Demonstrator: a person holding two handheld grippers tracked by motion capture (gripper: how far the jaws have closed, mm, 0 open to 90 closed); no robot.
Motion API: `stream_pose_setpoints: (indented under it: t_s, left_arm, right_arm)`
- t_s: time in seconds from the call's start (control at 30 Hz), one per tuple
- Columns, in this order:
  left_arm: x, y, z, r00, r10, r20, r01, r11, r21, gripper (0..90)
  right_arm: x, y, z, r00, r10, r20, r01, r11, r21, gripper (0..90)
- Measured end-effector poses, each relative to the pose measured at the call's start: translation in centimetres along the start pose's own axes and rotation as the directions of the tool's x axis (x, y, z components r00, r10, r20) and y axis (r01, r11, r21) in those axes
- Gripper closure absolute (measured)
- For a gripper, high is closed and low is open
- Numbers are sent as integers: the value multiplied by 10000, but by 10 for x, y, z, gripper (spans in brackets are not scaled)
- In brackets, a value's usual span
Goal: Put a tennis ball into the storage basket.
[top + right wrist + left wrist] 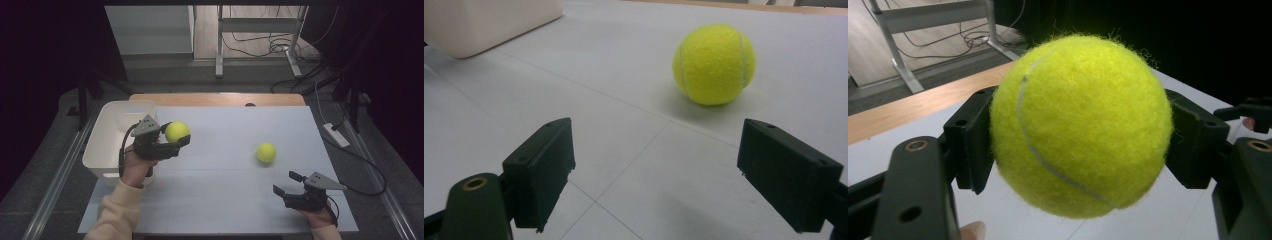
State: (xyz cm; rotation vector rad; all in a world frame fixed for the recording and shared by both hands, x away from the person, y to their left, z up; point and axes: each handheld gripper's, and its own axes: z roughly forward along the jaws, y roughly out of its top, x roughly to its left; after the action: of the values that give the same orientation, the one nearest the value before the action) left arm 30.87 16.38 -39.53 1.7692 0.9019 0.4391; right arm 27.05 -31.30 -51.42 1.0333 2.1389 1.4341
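Note:
A yellow tennis ball (177, 132) is held above the table at the left, clamped between the jaws of my left gripper (176, 136). In the left gripper view the ball (1080, 125) bulges between both black pads, which press on its sides. A second tennis ball (266, 152) rests on the white table right of centre. My right gripper (287, 183) sits low near the front right with its jaws spread wide and nothing between them. The right gripper view shows that ball (714, 64) lying on the table ahead of the open gripper (671, 172), well apart from the jaws.
A white plastic bin (116, 137) stands at the table's left edge, just left of my left hand. Its corner (489, 22) appears in the right gripper view. A wooden strip (217, 99) borders the far edge. Cables and a metal frame (260, 37) lie on the floor beyond.

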Motion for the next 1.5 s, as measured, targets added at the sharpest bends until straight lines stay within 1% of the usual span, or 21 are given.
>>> stream_pose_setpoints:
  t_s: [0.17,0.33,0.37,0.43,0.5,0.6,0.7,0.73,0.93,1.13,1.2,1.37,1.43,1.47,1.5]
  left_arm:
    - [7,4,-2,9997,-123,-198,121,9999,-71,262]
    - [14,7,-6,9987,-187,-475,184,9998,-79,262]
    - [14,7,-6,9987,-187,-475,184,9998,-79,263]
    - [19,7,-8,9978,-334,-579,327,9994,-125,262]
    - [23,7,-10,9967,-391,-715,385,9992,-98,262]
    - [26,8,-11,9958,-425,-806,421,9991,-68,262]
    - [33,9,-13,9935,-426,-1057,429,9991,11,262]
    - [33,9,-13,9935,-426,-1057,429,9991,11,263]
    - [43,10,-16,9887,-515,-1406,532,9985,85,263]
    - [49,11,-15,9857,-486,-1615,518,9985,156,263]
    - [53,11,-14,9844,-567,-1666,606,9980,185,262]
    - [60,13,-14,9797,-589,-1914,638,9978,197,262]
    - [64,14,-15,9797,-676,-1889,722,9972,176,262]
    - [68,14,-15,9782,-772,-1926,817,9965,159,262]
    - [68,14,-15,9782,-772,-1926,817,9965,159,262]
  right_arm:
    - [0,0,-1,10000,19,-3,-19,10000,-67,151]
    - [0,0,0,10000,21,23,-21,10000,-14,151]
    - [0,0,0,10000,21,23,-21,10000,-14,151]
    - [0,0,0,10000,67,56,-67,10000,11,151]
    - [-1,0,0,10000,91,40,-91,10000,21,151]
    - [0,0,0,9999,99,21,-99,9999,29,151]
    - [0,0,0,10000,77,1,-77,10000,35,151]
    - [0,0,1,10000,84,13,-85,10000,50,151]
    - [0,0,0,10000,76,54,-76,10000,28,154]
    - [0,0,0,10000,89,38,-89,10000,33,154]
    - [0,0,0,9999,97,30,-97,9999,35,154]
    - [0,0,0,9999,99,33,-99,9999,57,154]
    - [0,0,0,10000,98,16,-99,9999,55,154]
    - [-1,0,0,10000,98,12,-98,9999,62,153]
    - [-1,0,0,9999,109,1,-109,9999,58,153]
